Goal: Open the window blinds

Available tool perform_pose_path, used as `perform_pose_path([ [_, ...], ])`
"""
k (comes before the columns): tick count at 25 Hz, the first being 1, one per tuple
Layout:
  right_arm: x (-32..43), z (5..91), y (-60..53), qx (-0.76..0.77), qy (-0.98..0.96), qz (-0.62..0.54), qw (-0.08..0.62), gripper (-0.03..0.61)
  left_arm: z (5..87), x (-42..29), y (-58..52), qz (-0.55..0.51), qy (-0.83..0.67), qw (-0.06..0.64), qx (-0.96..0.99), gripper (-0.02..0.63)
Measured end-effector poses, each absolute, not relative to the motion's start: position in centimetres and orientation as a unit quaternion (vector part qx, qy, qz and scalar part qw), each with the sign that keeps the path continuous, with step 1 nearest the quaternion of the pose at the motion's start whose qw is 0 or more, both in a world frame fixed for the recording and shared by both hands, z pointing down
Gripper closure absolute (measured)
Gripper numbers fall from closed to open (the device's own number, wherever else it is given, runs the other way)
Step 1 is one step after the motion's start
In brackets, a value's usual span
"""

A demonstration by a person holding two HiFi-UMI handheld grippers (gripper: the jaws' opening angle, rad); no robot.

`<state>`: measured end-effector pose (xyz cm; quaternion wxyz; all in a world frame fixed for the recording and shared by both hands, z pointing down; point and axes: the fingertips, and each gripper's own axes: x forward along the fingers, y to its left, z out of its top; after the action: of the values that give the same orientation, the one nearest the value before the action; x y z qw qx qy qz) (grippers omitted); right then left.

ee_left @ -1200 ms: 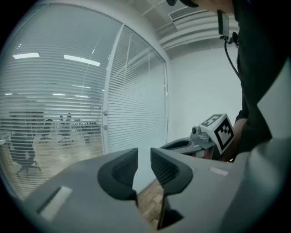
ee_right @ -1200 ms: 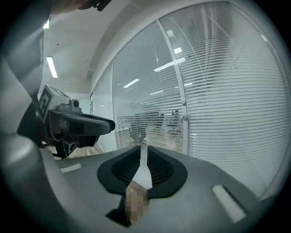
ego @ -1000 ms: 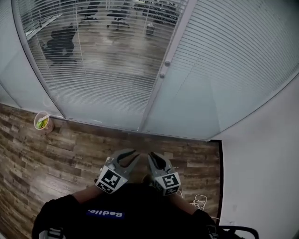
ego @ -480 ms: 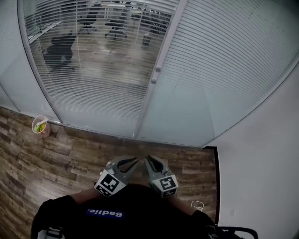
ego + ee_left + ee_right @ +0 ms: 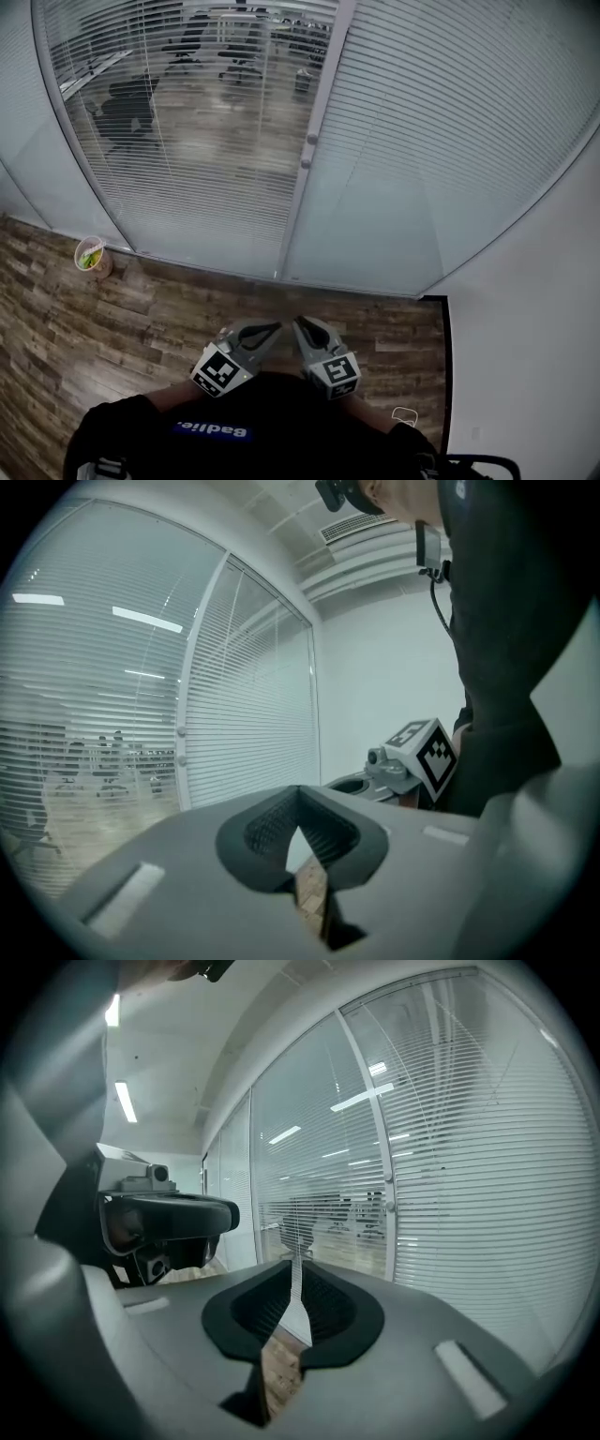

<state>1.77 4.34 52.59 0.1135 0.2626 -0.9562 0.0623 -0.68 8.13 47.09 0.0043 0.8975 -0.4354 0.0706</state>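
Head view showed your left gripper (image 5: 274, 329) just closed on nothing and your right gripper (image 5: 298, 324) likewise shut and empty, both well apart from the white horizontal-slat window blinds (image 5: 450, 141), with two small round knobs (image 5: 310, 139) on the upright white mullion (image 5: 323, 84) straight ahead, equally near either gripper.

An office: glass partition walls (image 5: 23, 169) with slatted blinds (image 5: 441, 141), swivel chairs (image 5: 127, 111) beyond, wood-plank floor (image 5: 141, 319).
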Motion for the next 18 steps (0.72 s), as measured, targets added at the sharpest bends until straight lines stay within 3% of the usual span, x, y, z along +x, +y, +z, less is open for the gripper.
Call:
perform_pose_path([
  [9,1.4,49.5,5.4,0.234,-0.971,0.023,0.047,0.575,47.7,-0.6,7.5,0.055,-0.437,0.025,0.898,0.614],
  [18,1.0,49.1,5.7,0.226,-0.973,0.022,0.043,0.575,47.9,-0.6,7.4,0.052,-0.429,0.029,0.901,0.614],
])
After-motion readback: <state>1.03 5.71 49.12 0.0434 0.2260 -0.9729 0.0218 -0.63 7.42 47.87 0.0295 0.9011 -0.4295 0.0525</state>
